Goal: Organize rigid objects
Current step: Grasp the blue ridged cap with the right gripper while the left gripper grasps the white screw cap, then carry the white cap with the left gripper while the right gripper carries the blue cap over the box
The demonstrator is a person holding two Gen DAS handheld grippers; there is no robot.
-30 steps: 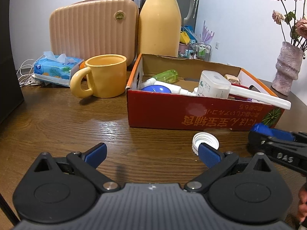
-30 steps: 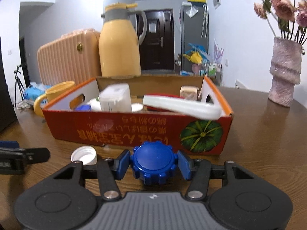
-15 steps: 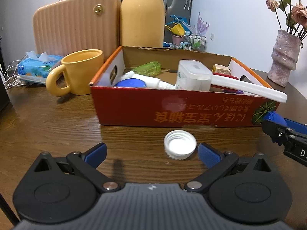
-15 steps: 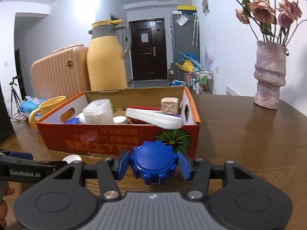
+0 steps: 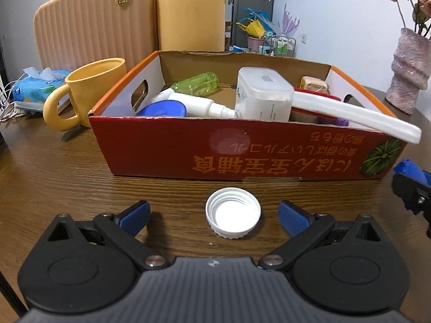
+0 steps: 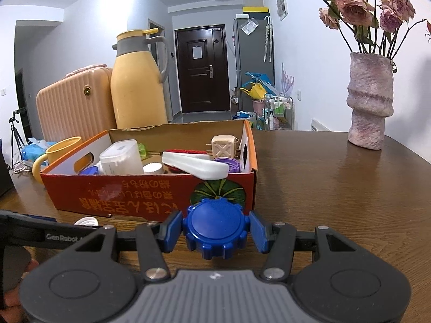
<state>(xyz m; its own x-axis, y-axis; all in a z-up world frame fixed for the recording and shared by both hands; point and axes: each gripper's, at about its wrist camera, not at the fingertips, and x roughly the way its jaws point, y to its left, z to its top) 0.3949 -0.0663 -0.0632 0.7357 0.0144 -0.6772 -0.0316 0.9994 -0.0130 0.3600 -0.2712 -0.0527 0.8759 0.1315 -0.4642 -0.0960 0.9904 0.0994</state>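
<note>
**Right jaws clamped on blue cap, left jaws wide around white cap**

Right gripper [image 6: 215,232]: jaws closed on the blue knurled cap [image 6: 217,228], both blue pads pressing its sides, flat top facing the camera. Cap sits just in front of the near wall of the red cardboard box [image 6: 150,191], by the corner with the green pumpkin print.

Left gripper [image 5: 213,215]: jaws spread wide, nothing gripped. White screw cap [image 5: 233,220] lies open side up on the counter [image 5: 67,177] between the two pads, nearer the right-hand pad, touching neither. It is just in front of the box's near wall. In the right wrist view only a sliver of it shows, behind the left gripper's arm.

Box contents, left wrist view:
- white lidded plastic container [image 5: 262,92], upright, mid-box
- long white handle [image 5: 358,119] resting across the near rim, its end sticking out over the right corner
- blue round lid [image 5: 161,109] at the near left
- white bottle [image 5: 196,103] lying on its side behind it
- green bottle [image 5: 196,83] lying further back
- small beige cube [image 5: 315,84] at the far right
- purple piece under the handle, mostly hidden

Around the box: yellow mug [image 5: 89,94] just left of it, handle toward the camera; tissue pack [image 5: 32,86] further left; ribbed peach suitcase [image 5: 94,24] and yellow thermos jug [image 5: 191,13] behind; pink vase [image 6: 369,99] with dried roses well apart on the right of the counter.

A bit of a hand is visible at the lower left of the right wrist view, on the left gripper's handle.
</note>
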